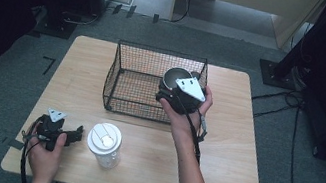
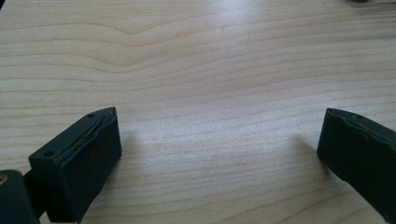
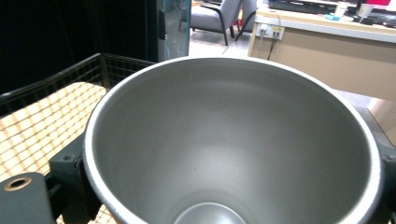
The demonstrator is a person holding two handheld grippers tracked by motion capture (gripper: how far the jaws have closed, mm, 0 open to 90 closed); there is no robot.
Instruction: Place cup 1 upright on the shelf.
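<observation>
A dark metal cup with a grey steel inside is held over the right part of the black wire basket. My right gripper is shut on it, a jaw on each side of its rim. My left gripper rests low at the table's front left, its jaws wide apart over bare wood with nothing between them. A clear plastic tumbler with a white lid stands just right of the left gripper.
The wooden table has free room at its front right and far left. The basket's mesh wall stands left of the cup. Cables trail over the floor at the right.
</observation>
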